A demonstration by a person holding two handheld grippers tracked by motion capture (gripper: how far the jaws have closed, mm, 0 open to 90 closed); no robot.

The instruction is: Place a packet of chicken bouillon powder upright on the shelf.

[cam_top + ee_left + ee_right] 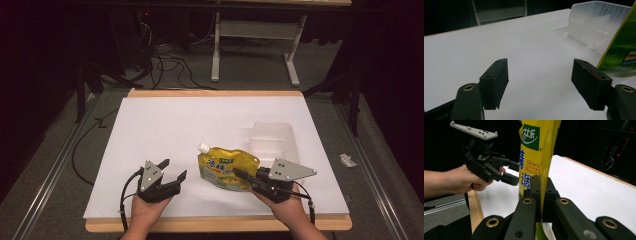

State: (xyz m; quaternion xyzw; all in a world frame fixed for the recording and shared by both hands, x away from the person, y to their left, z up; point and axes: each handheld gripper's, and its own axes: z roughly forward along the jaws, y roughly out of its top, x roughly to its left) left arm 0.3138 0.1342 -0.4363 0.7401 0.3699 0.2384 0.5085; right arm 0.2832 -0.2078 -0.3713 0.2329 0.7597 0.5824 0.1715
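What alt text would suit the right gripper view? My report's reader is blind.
The right hand-held gripper pinches the edge of a yellow pouch between shut jaws. Behind, a hand holds the left hand-held gripper open above the white table.

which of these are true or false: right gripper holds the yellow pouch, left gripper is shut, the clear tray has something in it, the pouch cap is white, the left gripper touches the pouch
1. The right gripper holds the yellow pouch. True: its jaws are clamped on the pouch's edge.
2. The left gripper is shut. False: its jaws stand wide apart with nothing between them.
3. The clear tray has something in it. False: it looks empty.
4. The pouch's cap is white. True.
5. The left gripper touches the pouch. False: it sits apart from the pouch, with bare white table between them.
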